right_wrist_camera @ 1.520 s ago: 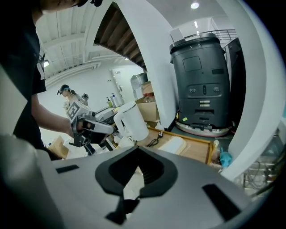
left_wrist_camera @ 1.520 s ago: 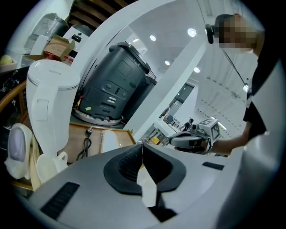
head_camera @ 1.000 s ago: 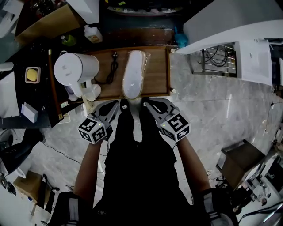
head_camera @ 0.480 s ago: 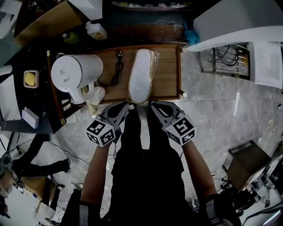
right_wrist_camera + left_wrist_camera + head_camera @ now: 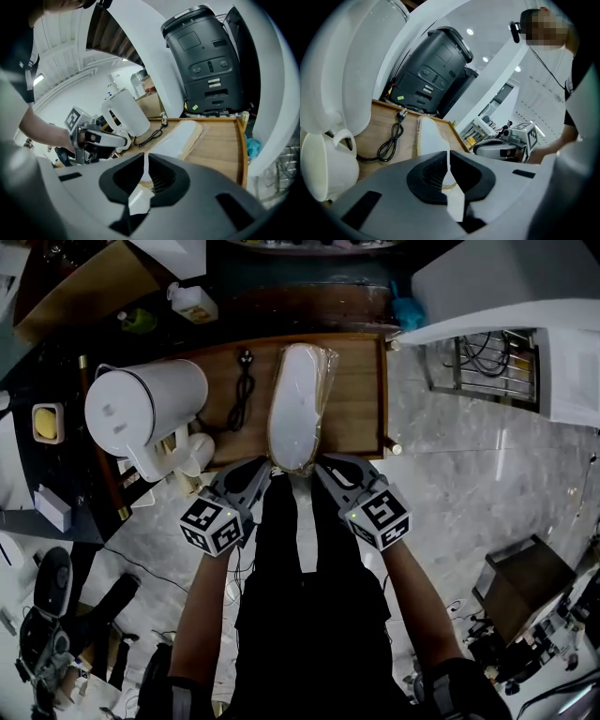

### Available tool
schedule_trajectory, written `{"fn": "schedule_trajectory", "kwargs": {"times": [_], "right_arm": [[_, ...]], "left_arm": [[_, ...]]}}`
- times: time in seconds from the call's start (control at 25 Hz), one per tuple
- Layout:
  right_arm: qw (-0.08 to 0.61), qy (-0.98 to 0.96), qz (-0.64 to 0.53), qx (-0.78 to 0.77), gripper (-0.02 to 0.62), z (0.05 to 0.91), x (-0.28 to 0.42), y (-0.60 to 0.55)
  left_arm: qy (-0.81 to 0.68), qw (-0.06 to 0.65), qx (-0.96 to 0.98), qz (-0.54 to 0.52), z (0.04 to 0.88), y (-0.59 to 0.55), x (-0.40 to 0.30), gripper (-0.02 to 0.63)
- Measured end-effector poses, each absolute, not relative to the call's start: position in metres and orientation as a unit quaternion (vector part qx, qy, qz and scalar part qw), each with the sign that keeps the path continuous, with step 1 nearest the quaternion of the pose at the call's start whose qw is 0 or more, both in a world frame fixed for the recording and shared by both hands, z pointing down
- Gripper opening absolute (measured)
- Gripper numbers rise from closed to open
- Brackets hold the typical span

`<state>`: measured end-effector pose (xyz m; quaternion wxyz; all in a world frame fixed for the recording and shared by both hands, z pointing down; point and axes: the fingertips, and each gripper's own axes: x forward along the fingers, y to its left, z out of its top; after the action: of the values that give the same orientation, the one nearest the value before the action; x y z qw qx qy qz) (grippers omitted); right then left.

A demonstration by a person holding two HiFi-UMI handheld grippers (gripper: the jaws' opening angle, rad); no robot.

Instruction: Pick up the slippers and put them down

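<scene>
Both left tongs [image 5: 268, 470] and right tongs [image 5: 321, 466] clamp oblong, plastic-wrapped white slippers [image 5: 298, 399] (on wooden tray [image 5: 354, 395]).

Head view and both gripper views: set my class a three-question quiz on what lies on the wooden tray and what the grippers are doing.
1. True or false: in the head view, the white kettle stands to the right of the slippers.
2. What lies on the wooden tray between the kettle and the slippers? A) a black power cord B) a spoon C) a book
3. Fill in: the jaws of the left gripper and the right gripper are ____ at the slippers' near end.

Key: 1 false, it stands to their left; 2 A; 3 closed, apparently pinching the slippers' wrapped edge.
</scene>
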<state>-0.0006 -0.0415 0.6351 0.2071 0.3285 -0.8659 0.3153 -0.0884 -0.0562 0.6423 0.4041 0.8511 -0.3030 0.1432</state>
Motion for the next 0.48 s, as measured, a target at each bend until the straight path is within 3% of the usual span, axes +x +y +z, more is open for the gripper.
{"fn": "schedule_trajectory", "kwargs": {"times": [0.24,0.48], "right_arm": [[0.217,-0.858,0.328,0.329,0.110,0.656,-0.002,-0.047],[0.231,-0.852,0.333,0.333,0.172,0.672,-0.005,-0.051]], "left_arm": [[-0.291,0.406,0.851,0.160,0.659,-0.060,-0.089,0.028],[-0.286,0.408,0.849,0.173,0.673,-0.065,-0.092,0.112]]}}
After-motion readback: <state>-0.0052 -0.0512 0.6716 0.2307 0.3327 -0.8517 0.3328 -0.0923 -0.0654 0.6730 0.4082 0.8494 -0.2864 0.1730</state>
